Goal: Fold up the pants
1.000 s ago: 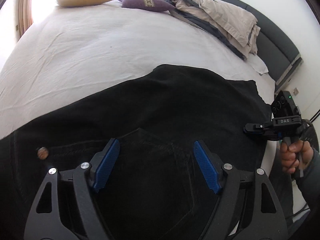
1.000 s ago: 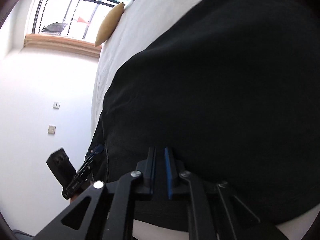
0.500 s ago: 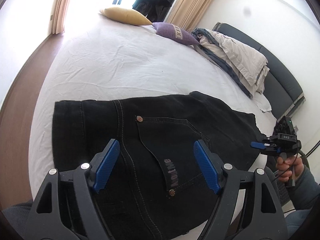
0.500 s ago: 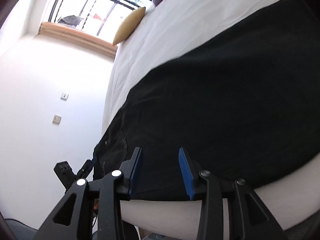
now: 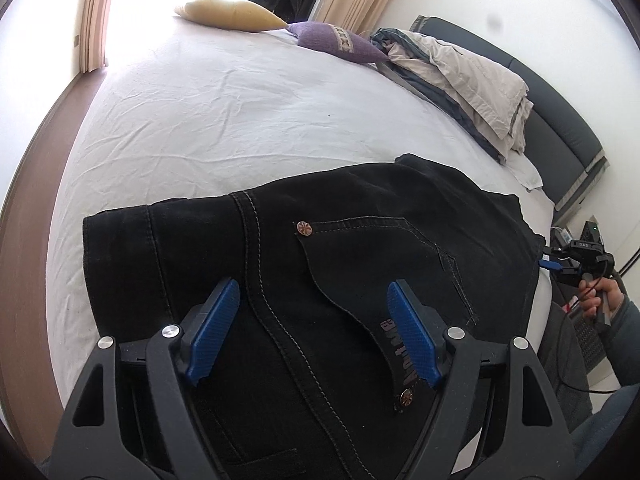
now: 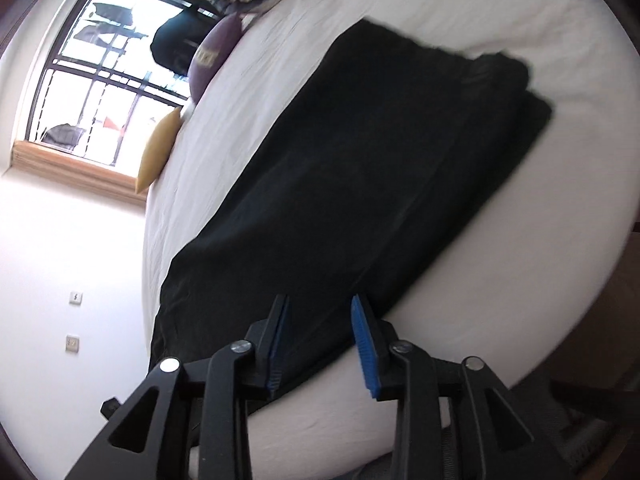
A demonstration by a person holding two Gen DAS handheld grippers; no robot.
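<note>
The black pants (image 5: pixel 320 264) lie folded in a flat stack on the bed (image 5: pixel 224 120), lower centre of frame. Left gripper (image 5: pixel 312 340) and right gripper (image 6: pixel 320 344) fingers stand apart, empty; further halving possibly remains.

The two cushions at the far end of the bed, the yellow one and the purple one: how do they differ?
The yellow cushion is plain, while the purple cushion carries a patterned band across it. The yellow cushion lies nearer the bright window; the purple cushion lies nearer the heap of folded bedding. Both rest on the white sheet, well clear of the black pants.
</note>
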